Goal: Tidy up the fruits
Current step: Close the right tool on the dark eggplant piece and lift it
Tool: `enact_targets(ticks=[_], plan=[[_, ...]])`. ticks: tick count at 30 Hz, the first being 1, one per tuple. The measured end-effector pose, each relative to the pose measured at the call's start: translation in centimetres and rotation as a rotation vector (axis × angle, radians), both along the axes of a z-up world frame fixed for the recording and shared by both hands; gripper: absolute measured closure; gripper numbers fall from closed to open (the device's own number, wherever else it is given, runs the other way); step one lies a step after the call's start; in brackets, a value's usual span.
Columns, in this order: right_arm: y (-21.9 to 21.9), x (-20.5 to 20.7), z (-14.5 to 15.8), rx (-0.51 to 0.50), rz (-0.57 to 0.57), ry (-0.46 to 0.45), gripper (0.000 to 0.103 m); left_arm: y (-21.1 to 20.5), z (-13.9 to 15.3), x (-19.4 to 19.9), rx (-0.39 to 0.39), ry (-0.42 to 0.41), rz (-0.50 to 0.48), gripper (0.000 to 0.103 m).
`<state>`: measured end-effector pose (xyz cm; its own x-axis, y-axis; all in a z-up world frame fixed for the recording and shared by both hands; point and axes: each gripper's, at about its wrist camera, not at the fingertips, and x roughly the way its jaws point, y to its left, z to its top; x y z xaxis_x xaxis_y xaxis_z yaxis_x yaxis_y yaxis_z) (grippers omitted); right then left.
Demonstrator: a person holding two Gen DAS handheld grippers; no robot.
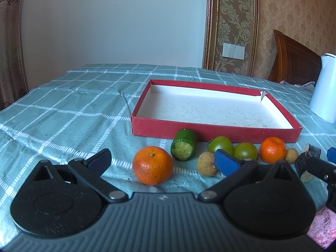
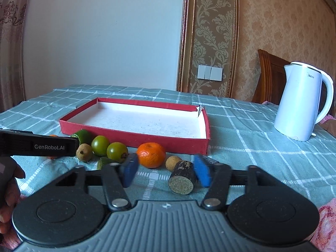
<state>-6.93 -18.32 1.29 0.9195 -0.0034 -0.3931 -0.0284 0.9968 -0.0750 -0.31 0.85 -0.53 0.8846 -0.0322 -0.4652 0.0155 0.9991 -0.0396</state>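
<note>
An empty red box (image 1: 168, 129) (image 2: 134, 137) with a white inside lies on the checked cloth. Fruit lies in a row before it. In the left wrist view: a near orange (image 1: 152, 165), a cut cucumber piece (image 1: 184, 144), two green fruits (image 1: 220, 145) (image 1: 245, 151), a brown longan (image 1: 205, 163), a second orange (image 1: 272, 149) and another longan (image 1: 291, 155). My left gripper (image 1: 162, 160) is open around the near orange. My right gripper (image 2: 166, 171) is open, with a dark cut stub (image 2: 182, 180) lying between its fingers, beside its right pad. An orange (image 2: 151, 155) lies just beyond.
A white electric kettle (image 2: 302, 103) (image 1: 324, 90) stands at the right on the table. A wooden chair back (image 2: 271, 79) stands behind it. The left gripper's body (image 2: 37, 146) crosses the right wrist view at the left. A small green scrap (image 2: 103, 162) lies by the fruit.
</note>
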Motion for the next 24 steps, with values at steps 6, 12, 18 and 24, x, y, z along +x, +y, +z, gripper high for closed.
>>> enact_targets(ticks=[6, 12, 18, 24], plan=[[-0.9, 0.1, -1.1, 0.007, 0.007, 0.055, 0.054, 0.3, 0.1, 0.2, -0.021, 0.011, -0.009, 0.0], [-2.2, 0.8, -1.3, 0.063, -0.022, 0.065, 0.054, 0.2, 0.1, 0.3, -0.02, 0.018, -0.015, 0.0], [-2.6, 2.2, -1.4, 0.079, -0.056, 0.104, 0.062, 0.2, 0.1, 0.5, -0.019, 0.026, -0.016, 0.0], [-2.6, 3.3, -1.6, 0.102, -0.069, 0.146, 0.067, 0.2, 0.0, 0.6, -0.019, 0.03, -0.021, 0.0]])
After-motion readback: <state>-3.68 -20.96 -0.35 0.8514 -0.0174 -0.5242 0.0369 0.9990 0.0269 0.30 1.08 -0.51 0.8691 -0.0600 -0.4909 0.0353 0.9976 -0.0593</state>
